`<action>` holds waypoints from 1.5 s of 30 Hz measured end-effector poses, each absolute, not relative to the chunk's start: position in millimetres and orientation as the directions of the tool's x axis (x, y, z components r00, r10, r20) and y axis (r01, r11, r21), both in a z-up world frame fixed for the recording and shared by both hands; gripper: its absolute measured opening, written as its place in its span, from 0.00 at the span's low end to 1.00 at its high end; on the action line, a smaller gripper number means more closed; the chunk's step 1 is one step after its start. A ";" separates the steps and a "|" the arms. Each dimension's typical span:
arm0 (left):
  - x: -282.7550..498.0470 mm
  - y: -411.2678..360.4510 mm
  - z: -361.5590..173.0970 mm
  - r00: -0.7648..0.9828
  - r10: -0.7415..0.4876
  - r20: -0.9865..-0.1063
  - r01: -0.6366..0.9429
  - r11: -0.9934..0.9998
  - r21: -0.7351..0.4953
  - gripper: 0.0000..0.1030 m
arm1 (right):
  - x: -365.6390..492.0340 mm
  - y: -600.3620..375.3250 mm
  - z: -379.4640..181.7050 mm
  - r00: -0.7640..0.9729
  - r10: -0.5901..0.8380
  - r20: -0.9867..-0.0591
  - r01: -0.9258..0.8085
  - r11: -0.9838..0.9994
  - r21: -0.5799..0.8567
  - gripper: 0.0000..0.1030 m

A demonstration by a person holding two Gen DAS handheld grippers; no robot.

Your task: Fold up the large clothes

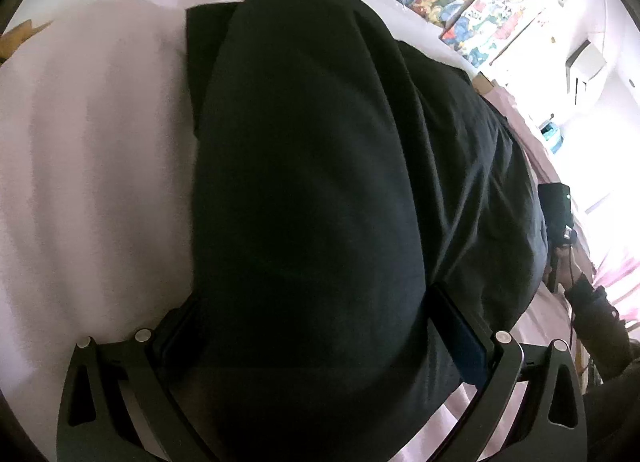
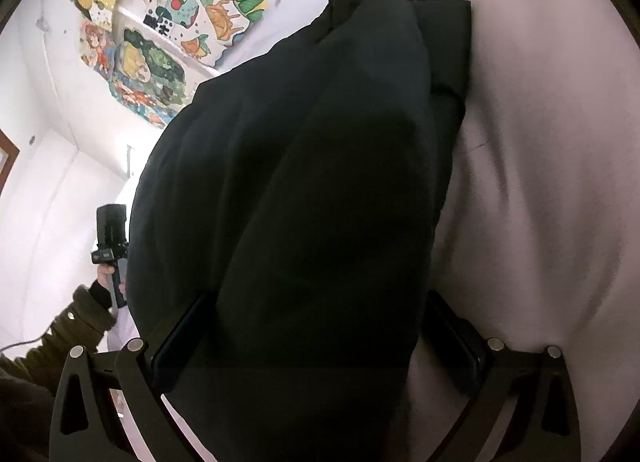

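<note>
Pale pink bedsheet (image 1: 92, 150) covered the bed, smooth w/ soft ripples; same sheet (image 2: 540, 182) filled the right side of the right wrist view. Colourful cartoon posters (image 2: 188, 22) were stuck on white wall, fruit & character prints, some overlapping; more posters (image 1: 492, 10) along wall in left wrist view. White AC unit (image 1: 586, 70) was mounted high, nr bright window area. Small teal item (image 1: 551, 136) sat below it, too blurred to ID.
</note>
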State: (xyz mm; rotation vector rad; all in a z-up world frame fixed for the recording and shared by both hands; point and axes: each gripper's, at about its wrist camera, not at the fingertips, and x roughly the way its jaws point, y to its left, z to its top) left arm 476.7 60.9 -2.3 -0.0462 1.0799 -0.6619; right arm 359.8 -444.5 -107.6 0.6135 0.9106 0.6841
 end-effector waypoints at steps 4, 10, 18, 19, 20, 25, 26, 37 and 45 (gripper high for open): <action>479.1 53.2 -2.2 0.302 -0.502 -0.811 0.469 0.818 -0.332 0.99 | 361.3 -442.6 -109.6 0.439 0.754 -0.489 -0.246 0.624 0.742 1.00; 476.3 45.7 -5.4 0.356 -0.465 -0.811 0.446 0.847 -0.290 0.99 | 355.9 -439.8 -110.5 0.462 0.728 -0.507 -0.239 0.653 0.719 1.00; 467.7 33.0 -13.4 0.368 -0.442 -0.818 0.430 0.861 -0.272 0.99 | 365.0 -431.9 -111.4 0.465 0.725 -0.508 -0.235 0.654 0.719 1.00; 467.4 32.5 -13.9 0.371 -0.439 -0.818 0.429 0.862 -0.269 0.99 | 365.3 -432.0 -112.1 0.466 0.726 -0.506 -0.235 0.653 0.720 1.00; 465.9 33.1 -14.1 0.373 -0.437 -0.818 0.428 0.864 -0.266 0.99 | 365.2 -431.6 -111.8 0.467 0.724 -0.507 -0.235 0.654 0.719 1.00; 460.8 32.3 -16.5 0.396 -0.417 -0.818 0.427 0.872 -0.239 0.99 | 365.8 -431.3 -112.8 0.471 0.724 -0.504 -0.242 0.655 0.716 1.00; 459.8 32.1 -17.0 0.402 -0.414 -0.817 0.426 0.874 -0.234 0.99 | 365.6 -432.0 -113.1 0.472 0.725 -0.502 -0.244 0.654 0.716 1.00; 451.2 30.1 -23.1 0.437 -0.384 -0.813 0.415 0.888 -0.196 0.99 | 367.2 -429.0 -114.3 0.477 0.722 -0.500 -0.250 0.657 0.711 1.00; 442.3 28.7 -24.6 0.482 -0.341 -0.807 0.389 0.909 -0.151 0.94 | 369.1 -423.3 -110.0 0.485 0.694 -0.531 -0.244 0.691 0.680 0.99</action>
